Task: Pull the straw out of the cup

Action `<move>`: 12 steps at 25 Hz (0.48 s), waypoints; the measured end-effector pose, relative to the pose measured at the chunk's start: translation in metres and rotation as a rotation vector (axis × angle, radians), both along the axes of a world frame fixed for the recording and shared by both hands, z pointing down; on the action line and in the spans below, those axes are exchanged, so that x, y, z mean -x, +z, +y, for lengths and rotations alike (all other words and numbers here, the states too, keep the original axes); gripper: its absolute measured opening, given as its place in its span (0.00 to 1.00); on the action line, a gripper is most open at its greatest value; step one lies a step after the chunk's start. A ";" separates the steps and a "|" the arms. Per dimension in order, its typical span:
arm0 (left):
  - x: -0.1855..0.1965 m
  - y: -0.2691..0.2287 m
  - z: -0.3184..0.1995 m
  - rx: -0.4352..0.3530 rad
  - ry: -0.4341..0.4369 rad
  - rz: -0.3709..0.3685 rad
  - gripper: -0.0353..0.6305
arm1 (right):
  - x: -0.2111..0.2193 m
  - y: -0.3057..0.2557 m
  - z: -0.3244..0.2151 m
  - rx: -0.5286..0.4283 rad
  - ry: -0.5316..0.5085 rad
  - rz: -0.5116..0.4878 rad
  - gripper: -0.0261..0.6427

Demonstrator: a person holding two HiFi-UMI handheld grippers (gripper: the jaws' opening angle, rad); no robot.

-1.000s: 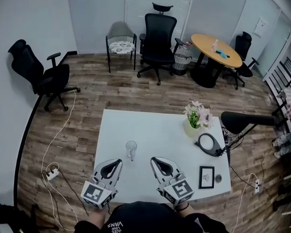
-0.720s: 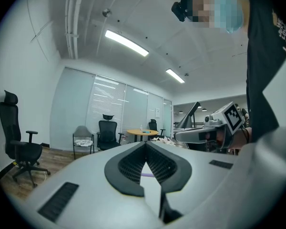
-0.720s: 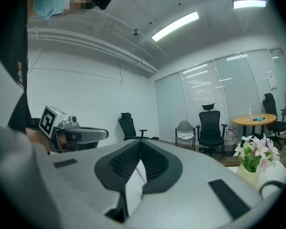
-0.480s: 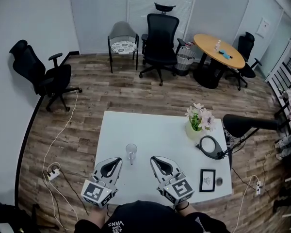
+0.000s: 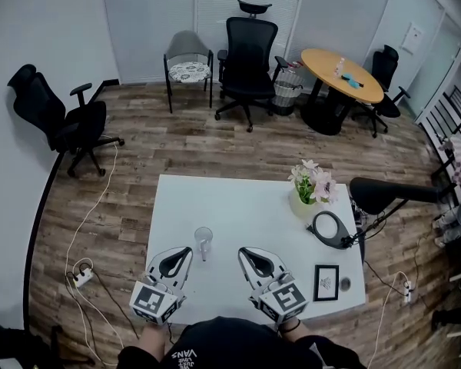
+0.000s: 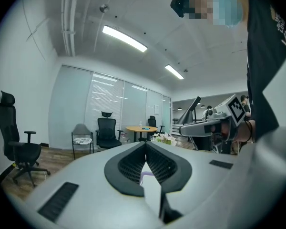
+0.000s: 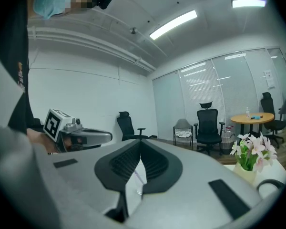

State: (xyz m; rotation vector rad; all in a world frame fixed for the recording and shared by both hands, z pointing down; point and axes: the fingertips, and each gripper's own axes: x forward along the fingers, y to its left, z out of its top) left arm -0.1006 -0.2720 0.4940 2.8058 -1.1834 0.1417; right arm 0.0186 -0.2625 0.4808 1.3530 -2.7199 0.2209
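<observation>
Bright, even light from ceiling strips (image 6: 125,38) above the left gripper (image 6: 145,147); sharp focus, strong fisheye bending and dark corners at edges.

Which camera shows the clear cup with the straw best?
The head view: the clear cup stands whole on the white table. Both gripper views catch only a sliver of cup or straw between their jaws.

Left gripper view: the left gripper (image 6: 145,143) covers nearly all of the cup (image 5: 203,240). Only a purple sliver of the straw (image 6: 146,174) shows through the gap behind its tips. Right gripper view: cup likewise mostly covered. Head view: straw too small to distinguish; print on the framed card (image 5: 326,282) illegible.
</observation>
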 end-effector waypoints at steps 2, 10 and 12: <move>-0.003 0.004 0.000 0.013 0.015 0.004 0.07 | -0.001 -0.003 -0.001 -0.004 0.003 -0.003 0.06; -0.007 0.020 -0.004 0.063 0.024 0.026 0.12 | -0.008 -0.003 0.004 -0.004 0.013 -0.007 0.06; -0.006 0.025 -0.006 0.081 0.014 0.020 0.31 | -0.012 0.003 0.006 -0.009 0.010 0.009 0.06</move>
